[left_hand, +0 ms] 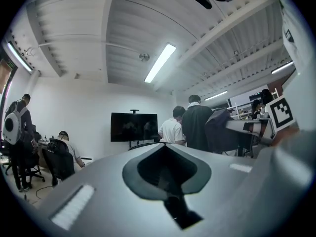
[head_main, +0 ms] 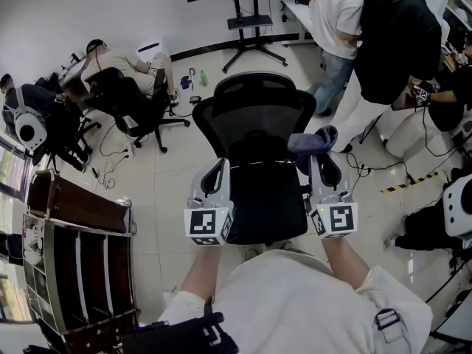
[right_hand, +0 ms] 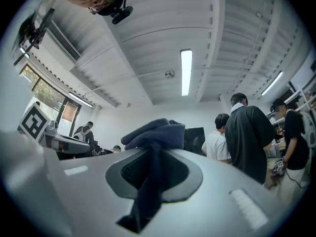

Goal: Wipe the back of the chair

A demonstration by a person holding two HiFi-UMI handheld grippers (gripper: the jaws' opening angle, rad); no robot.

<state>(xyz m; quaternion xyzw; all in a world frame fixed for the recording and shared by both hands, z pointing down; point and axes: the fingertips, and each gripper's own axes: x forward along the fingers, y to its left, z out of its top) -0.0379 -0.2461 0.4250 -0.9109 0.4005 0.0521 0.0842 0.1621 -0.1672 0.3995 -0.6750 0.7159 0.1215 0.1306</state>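
A black mesh office chair stands right in front of me, its backrest on the far side and its seat between my two grippers. My right gripper is shut on a dark blue cloth, held at the right side of the chair near the backrest's lower edge. In the right gripper view the cloth bunches above the jaws and hangs down between them. My left gripper hovers at the seat's left side, jaws together with nothing in them. The left gripper view points upward toward the room and ceiling.
Two people stand close behind the chair at the upper right. A TV stand is straight behind. At the left, someone sits in another black chair. A dark wooden shelf unit is at my lower left. Cables and striped tape lie at the right.
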